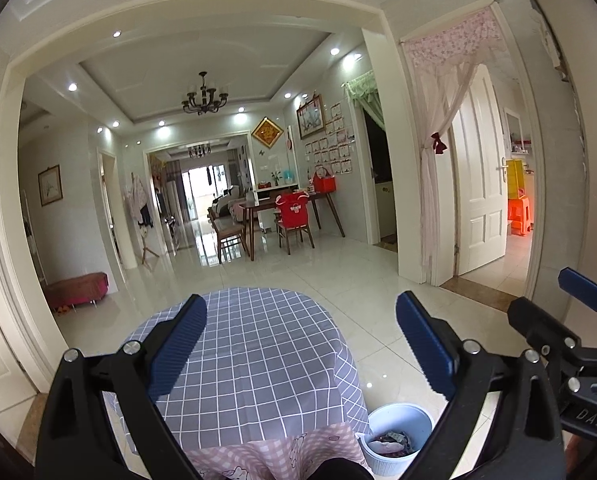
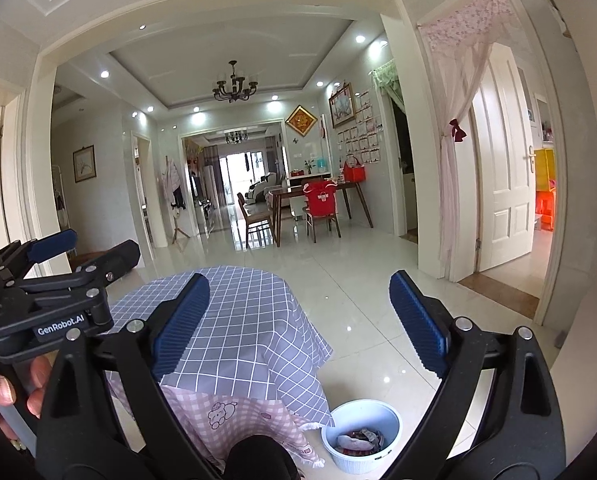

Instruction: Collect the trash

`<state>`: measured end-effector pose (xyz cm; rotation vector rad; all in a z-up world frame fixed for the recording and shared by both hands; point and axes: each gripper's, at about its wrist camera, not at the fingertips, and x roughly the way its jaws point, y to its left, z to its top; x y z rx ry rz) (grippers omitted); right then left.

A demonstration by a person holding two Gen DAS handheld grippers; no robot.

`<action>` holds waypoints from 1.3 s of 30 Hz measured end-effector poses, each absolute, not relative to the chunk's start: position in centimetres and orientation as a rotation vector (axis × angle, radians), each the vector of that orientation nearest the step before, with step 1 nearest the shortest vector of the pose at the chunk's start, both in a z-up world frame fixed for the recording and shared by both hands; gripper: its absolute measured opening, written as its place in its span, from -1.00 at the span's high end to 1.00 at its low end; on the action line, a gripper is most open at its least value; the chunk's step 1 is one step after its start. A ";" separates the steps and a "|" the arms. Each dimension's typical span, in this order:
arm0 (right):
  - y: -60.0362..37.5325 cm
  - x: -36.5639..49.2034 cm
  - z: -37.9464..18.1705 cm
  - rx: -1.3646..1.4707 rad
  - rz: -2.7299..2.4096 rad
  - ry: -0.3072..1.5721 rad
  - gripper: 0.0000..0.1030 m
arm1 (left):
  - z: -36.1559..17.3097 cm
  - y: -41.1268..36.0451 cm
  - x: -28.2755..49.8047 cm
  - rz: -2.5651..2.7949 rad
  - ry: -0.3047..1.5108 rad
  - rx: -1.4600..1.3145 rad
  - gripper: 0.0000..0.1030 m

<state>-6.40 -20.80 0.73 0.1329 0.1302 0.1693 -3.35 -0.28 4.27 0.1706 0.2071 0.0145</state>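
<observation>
A white round trash bin [image 1: 398,440] stands on the floor to the right of a small table, with crumpled wrappers [image 1: 390,442] inside. It also shows in the right wrist view [image 2: 361,436] with the same trash [image 2: 360,440] in it. My left gripper [image 1: 300,344] is open and empty, held above the table. My right gripper [image 2: 300,324] is open and empty, also above the table. Each gripper shows at the edge of the other's view, the right one [image 1: 582,292] and the left one [image 2: 58,246].
The small table [image 1: 258,344] wears a grey checked cloth over a pink one. Glossy white tile floor [image 1: 338,276] stretches ahead to a dining table with chairs [image 1: 282,216]. A curtained doorway with an open white door [image 1: 478,184] lies to the right. A red bench [image 1: 76,290] sits at the left.
</observation>
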 end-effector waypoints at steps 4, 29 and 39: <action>-22.1 -6.4 0.4 0.155 0.162 0.135 -0.74 | 4.0 -1.2 -3.6 0.004 0.208 0.189 -0.82; -23.0 -6.2 -0.3 0.187 0.151 0.156 -0.75 | 3.1 -2.3 -3.0 -0.017 0.228 0.217 -0.82; -23.3 -6.1 -0.5 0.188 0.149 0.160 -0.75 | 2.5 -2.3 -2.6 -0.032 0.236 0.225 -0.82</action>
